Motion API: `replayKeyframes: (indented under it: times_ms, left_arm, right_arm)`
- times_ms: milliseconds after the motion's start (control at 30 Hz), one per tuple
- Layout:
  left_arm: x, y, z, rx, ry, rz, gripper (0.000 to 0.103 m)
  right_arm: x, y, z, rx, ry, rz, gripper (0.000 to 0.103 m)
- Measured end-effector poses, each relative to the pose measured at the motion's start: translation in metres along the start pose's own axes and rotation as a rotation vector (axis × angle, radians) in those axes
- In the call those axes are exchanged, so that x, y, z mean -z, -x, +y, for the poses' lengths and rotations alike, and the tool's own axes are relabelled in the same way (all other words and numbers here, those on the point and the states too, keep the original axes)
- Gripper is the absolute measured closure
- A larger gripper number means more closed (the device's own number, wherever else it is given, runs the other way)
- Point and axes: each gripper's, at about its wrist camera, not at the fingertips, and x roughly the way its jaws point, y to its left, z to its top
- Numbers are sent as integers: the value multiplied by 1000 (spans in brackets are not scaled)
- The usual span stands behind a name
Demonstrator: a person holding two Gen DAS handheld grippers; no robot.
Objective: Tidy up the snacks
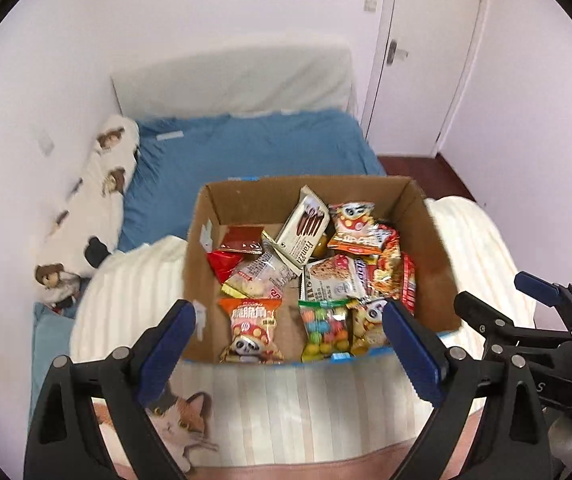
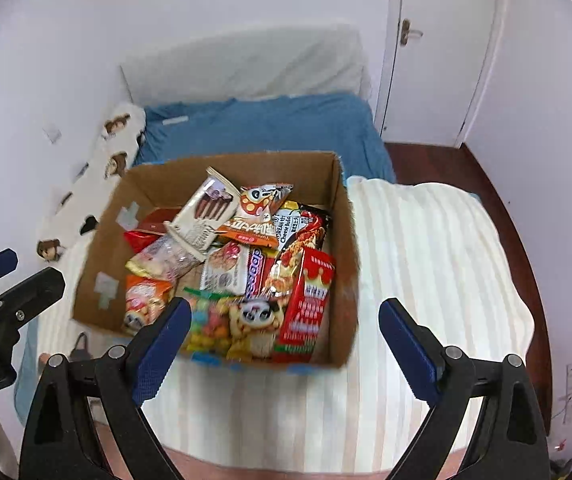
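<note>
Pale walls [image 1: 225, 0] enclose a bed [image 1: 253, 148] with a blue sheet and a white headboard [image 1: 229, 80] at its far edge. A cream striped blanket [image 2: 426, 248] covers the near end. A white door [image 2: 442, 52] stands beyond the bed's far right corner, above dark red-brown floor [image 2: 446, 164].

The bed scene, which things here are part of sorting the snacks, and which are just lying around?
Part of the job:
cardboard box
Franzzi wafer pack
candy bag
red carton

Just lying about:
striped blanket
blue sheet
patterned pillow
door
</note>
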Motion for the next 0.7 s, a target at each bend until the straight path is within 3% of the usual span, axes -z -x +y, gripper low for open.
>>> replayKeyframes:
  times_ms: [367,700]
  left_arm:
    - [67,134,-12,-68,-5,-209,7]
    - [108,194,-9,-119,28,-279,7]
  right_arm:
    - [79,168,6,-21,30,-236,6]
    - [129,248,17,-15,63,-327,6]
